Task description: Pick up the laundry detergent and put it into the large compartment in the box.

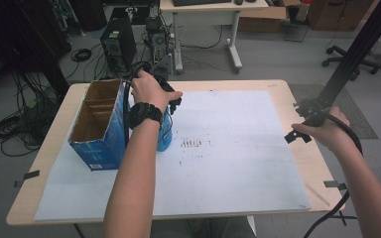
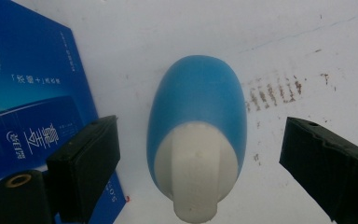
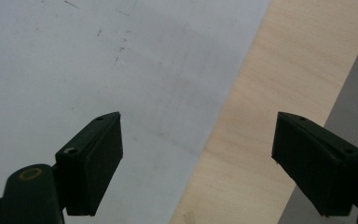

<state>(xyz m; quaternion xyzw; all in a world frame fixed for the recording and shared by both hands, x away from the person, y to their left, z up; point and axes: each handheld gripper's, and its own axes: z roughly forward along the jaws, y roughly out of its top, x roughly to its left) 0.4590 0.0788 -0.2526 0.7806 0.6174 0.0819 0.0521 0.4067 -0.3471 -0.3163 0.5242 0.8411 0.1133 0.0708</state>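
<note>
L gripper (image 2: 200, 154): jaws spread wide, either side of a blue bottle (image 2: 196, 112) w/ white cap, not touching it. Bottle stands on the white sheet (image 2: 177, 32), just beside the blue carton (image 2: 23, 93); in high view it's mostly hidden behind the left hand (image 1: 151, 91). R gripper (image 3: 198, 163): jaws apart, nothing between, over the sheet edge and bare wood table (image 3: 279, 93). Carton print cut off, hard to read.

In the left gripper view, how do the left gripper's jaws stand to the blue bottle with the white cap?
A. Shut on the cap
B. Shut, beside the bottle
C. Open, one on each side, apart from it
C: the left gripper has its jaws wide open, with white sheet visible between each one and the blue bottle.
</note>
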